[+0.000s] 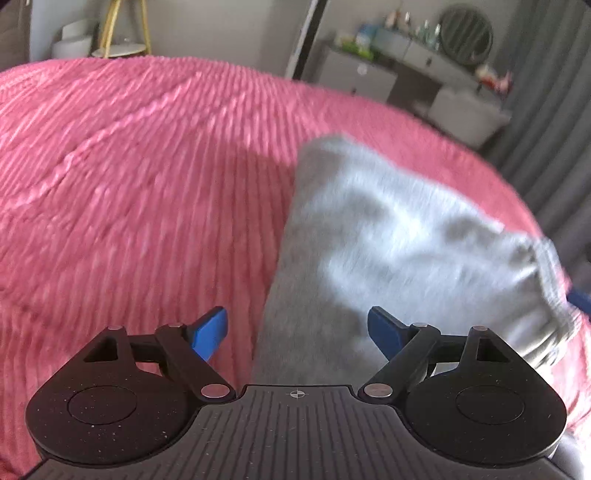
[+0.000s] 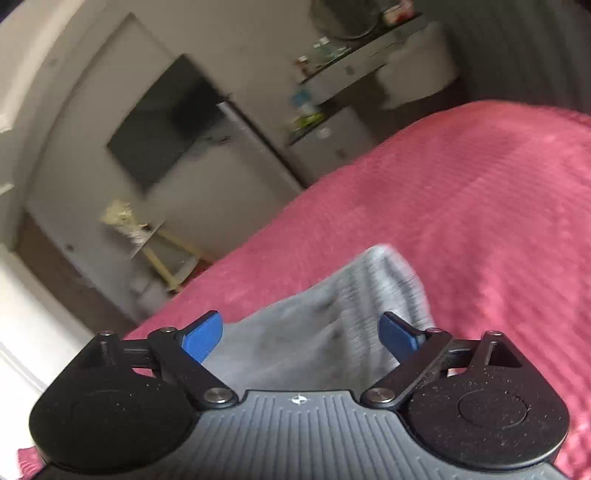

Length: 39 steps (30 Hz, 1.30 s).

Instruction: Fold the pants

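Note:
Grey pants (image 1: 388, 240) lie folded on a pink ribbed bedspread (image 1: 129, 184). In the left wrist view they stretch from the gripper's base up and to the right, with the ribbed waistband at the right end. My left gripper (image 1: 297, 332) is open, its blue fingertips (image 1: 210, 332) wide apart over the pants' near left edge. In the right wrist view the pants (image 2: 325, 325) lie just in front, ribbed band uppermost. My right gripper (image 2: 301, 336) is open over them and holds nothing.
The pink bedspread (image 2: 480, 221) fills most of both views. Beyond the bed stand a grey dresser with bottles (image 1: 406, 62), a round mirror (image 1: 467, 33), grey curtains (image 1: 554, 110), a yellow-legged side table (image 1: 122, 40) and a wall television (image 2: 166, 122).

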Available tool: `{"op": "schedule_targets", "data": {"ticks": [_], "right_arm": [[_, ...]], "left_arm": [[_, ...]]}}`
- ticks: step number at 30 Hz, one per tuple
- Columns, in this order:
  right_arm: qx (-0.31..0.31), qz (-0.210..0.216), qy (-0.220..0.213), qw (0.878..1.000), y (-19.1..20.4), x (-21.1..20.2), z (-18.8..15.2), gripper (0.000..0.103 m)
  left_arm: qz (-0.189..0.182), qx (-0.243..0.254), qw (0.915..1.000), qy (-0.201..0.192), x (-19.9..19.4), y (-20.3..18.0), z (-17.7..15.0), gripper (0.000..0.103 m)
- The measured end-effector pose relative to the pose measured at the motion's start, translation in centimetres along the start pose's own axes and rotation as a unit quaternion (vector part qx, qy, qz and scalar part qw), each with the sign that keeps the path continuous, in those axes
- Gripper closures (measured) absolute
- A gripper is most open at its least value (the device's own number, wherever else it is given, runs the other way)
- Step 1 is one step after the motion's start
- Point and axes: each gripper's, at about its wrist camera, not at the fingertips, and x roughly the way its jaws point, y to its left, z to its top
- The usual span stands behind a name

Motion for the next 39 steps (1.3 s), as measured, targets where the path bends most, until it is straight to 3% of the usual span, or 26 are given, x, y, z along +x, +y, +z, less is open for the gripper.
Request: {"op": "schedule_targets", "data": {"ticks": [2, 3, 5, 10, 13, 16, 20, 25, 29, 32, 34, 36, 39], "right_arm": [[-0.009, -0.015, 0.039, 0.999, 0.0, 1.3, -1.4, 0.075], [-0.014, -0.037, 0.066, 0.997, -0.2, 2.2, -2.0, 0.083], [-0.047, -0.084, 0.081, 0.992, -0.1, 3.0, -3.3, 0.095], [-0.111, -0.116, 0.08, 0.984, 2.4, 2.9, -4.0, 0.093], [-0.198, -0.154, 0.104, 0.962, 3.8, 4.1, -4.7, 0.093], [-0.247, -0.18, 0.119, 0.945, 5.3, 4.6, -4.8, 0.093], [-0.276, -0.195, 0.115, 0.934, 6.2, 4.0, -5.2, 0.093], [-0.263, -0.179, 0.092, 0.943, 6.0, 2.6, -5.0, 0.093], [-0.215, -0.16, 0.078, 0.96, 5.0, 1.9, -4.0, 0.091], [-0.155, -0.117, 0.061, 0.979, 3.4, 1.4, -3.6, 0.079], [-0.152, -0.109, 0.07, 0.98, 2.9, 2.0, -4.0, 0.079], [-0.151, -0.099, 0.067, 0.981, 2.8, 2.1, -4.0, 0.072], [-0.128, -0.08, 0.06, 0.987, 2.2, 1.2, -3.6, 0.072]], "left_arm": [[0.004, 0.009, 0.9999, 0.002, 0.2, -0.1, -0.3, 0.015], [0.005, 0.011, 0.9999, 0.002, 0.2, -0.2, -0.3, 0.014], [0.005, 0.012, 0.9999, 0.001, 0.2, -0.2, -0.3, 0.014], [0.016, 0.024, 0.9996, 0.0, 0.2, -0.4, -0.4, 0.011], [0.027, 0.037, 0.9989, 0.002, 0.3, -0.6, -0.5, 0.009], [0.039, 0.053, 0.9978, 0.006, 0.3, -0.7, -0.7, 0.006], [0.04, 0.052, 0.9978, 0.007, 0.1, -0.5, -0.6, 0.006], [0.048, 0.058, 0.9971, 0.005, -0.2, -0.5, -0.3, 0.006], [0.107, 0.079, 0.9901, -0.046, -2.0, -0.4, 1.2, 0.007], [0.097, 0.076, 0.9902, -0.065, -2.4, 0.2, 3.6, 0.008], [0.085, 0.083, 0.9908, -0.065, -1.9, 0.1, 5.3, 0.01], [0.092, 0.128, 0.985, -0.071, -1.1, -1.0, 6.6, 0.012], [0.117, 0.216, 0.9653, -0.088, 0.7, -3.7, 8.3, 0.012]]}}
